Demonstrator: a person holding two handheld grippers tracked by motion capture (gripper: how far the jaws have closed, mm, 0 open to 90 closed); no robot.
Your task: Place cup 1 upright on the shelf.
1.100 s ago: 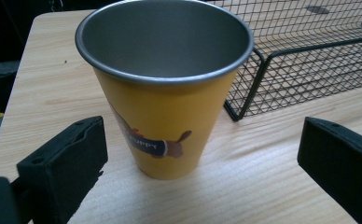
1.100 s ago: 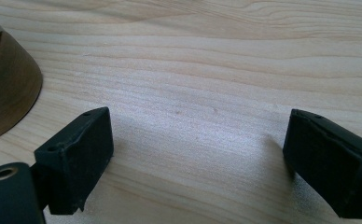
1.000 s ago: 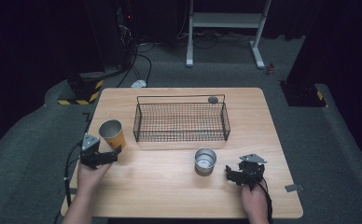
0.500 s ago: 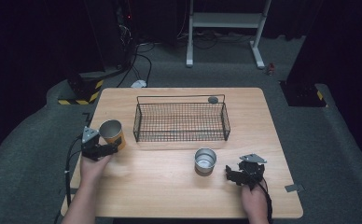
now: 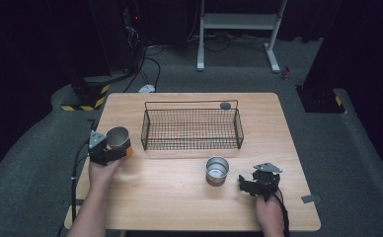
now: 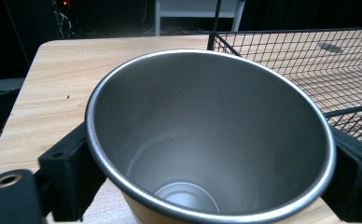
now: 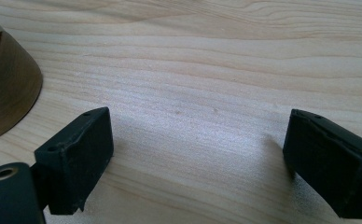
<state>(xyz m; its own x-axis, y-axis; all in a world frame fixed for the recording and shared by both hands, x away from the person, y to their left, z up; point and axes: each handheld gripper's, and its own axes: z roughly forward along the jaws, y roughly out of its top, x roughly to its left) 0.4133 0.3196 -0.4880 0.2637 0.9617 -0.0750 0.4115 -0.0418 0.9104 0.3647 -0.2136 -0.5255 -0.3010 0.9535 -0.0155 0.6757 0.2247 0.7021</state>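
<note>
1. The left tongs (image 5: 111,150) have just been closing, and their jaws now press on both sides of the orange cup (image 5: 118,139), which stands upright between them with its steel-lined mouth open upward
2. In the left gripper view the two black pads (image 6: 67,179) hug the cup's (image 6: 207,140) outer wall, one on each flank, just under the rim
3. Past the left tongs and a little to their right stands the wire basket (image 5: 192,129), close beside the cup but apart from it; the left gripper view shows its mesh (image 6: 309,60) just behind the cup's rim
4. A small dark round thing (image 5: 225,105) sits at the basket's far corner; I cannot tell what it is
5. The right tongs (image 5: 251,183) lie low on the wooden surface (image 5: 179,197), jaws spread wide with bare wood between them
6. Just to the left of the right tongs stands a small steel cup (image 5: 217,170), upright and untouched; its base (image 7: 4,93) shows at the edge of the right gripper view, outside the jaws
7. A hand (image 5: 103,170) holds the left tongs from behind
</note>
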